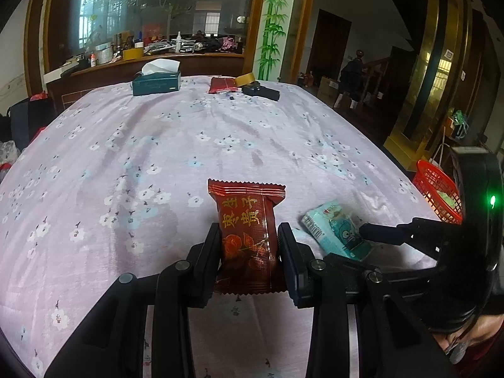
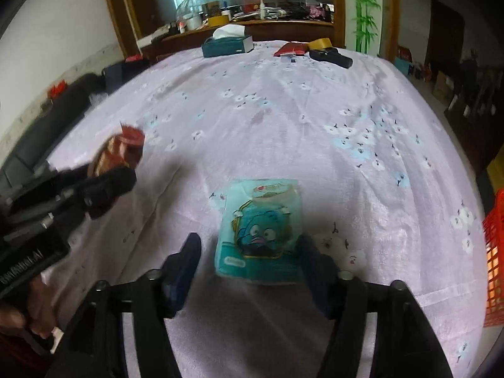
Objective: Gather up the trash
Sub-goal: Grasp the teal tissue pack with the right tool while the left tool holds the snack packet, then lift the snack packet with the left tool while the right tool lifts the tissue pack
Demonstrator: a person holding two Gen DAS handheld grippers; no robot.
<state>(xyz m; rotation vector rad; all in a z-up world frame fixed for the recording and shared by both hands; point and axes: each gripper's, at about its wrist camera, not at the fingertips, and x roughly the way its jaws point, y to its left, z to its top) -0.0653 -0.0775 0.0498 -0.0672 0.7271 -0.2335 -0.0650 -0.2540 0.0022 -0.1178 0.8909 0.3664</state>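
Counter under a lilac flowered cloth spreads ahead of both claws. Beyond it, far ahead of the left claw, sit a green tissue box, a flat red packet, a roll of tape and a dark gadget. A red mesh basket stands off to the right of the right claw, past the counter's edge. The left claw is clamped on a red snack wrapper, held upright between its pads. The right claw stands wide apart, its fingers on either side of a teal tissue pack that lies flat on the cloth, not pressed.
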